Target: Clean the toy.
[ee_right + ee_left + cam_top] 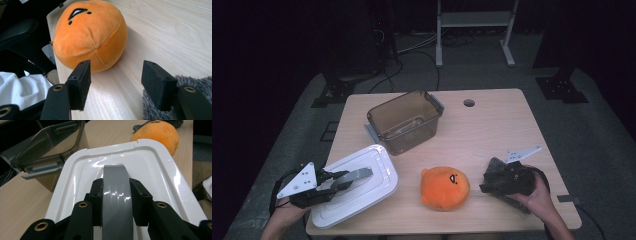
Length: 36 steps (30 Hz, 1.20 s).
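A white lid [374, 165] with a grey handle [359, 174] lies over the table's front left corner. My left gripper [343, 181] is shut on that handle [116, 202], its pads [98, 195] pressing both sides above the lid [155, 170]. An orange plush toy [445, 188] with a stitched face sits at the front middle. To its right my right gripper [490, 181] rests low on the table, pointing at the plush [90, 37]. In the right gripper view my right gripper [117, 80] stands open, with bare wood between its jaws.
A brown see-through bin [404, 120] with grey latches stands behind the lid, open at the top. A grey fuzzy item [155, 112] lies under my right gripper. The wooden table [492, 125] has a small round hole [469, 103] at the back.
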Tool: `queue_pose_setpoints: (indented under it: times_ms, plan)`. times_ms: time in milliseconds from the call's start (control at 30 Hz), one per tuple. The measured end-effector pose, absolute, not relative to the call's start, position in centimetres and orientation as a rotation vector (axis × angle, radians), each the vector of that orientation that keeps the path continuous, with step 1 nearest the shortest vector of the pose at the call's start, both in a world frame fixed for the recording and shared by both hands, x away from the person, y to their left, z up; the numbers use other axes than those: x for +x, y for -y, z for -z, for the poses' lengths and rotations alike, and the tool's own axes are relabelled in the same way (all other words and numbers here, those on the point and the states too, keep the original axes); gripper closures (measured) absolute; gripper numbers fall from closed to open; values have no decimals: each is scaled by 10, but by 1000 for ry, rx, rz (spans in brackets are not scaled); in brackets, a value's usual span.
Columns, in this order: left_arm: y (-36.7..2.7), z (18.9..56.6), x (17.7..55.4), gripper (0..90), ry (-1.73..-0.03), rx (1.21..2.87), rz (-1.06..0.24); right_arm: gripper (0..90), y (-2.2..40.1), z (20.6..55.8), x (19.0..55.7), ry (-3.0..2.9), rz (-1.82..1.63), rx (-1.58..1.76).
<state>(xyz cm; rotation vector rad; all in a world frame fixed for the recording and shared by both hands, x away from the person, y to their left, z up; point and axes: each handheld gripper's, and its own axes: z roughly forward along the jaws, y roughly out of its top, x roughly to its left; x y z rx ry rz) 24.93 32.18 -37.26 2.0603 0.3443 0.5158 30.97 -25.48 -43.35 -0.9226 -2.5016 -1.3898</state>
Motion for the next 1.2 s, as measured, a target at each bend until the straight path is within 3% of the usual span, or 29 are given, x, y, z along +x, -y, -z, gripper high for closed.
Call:
queue_pose_setpoints:
  times_ms: [1200]
  plan:
    - [-313,448,292,666,-421,2188,-360,398,257,435,310,2492,1386,-935]
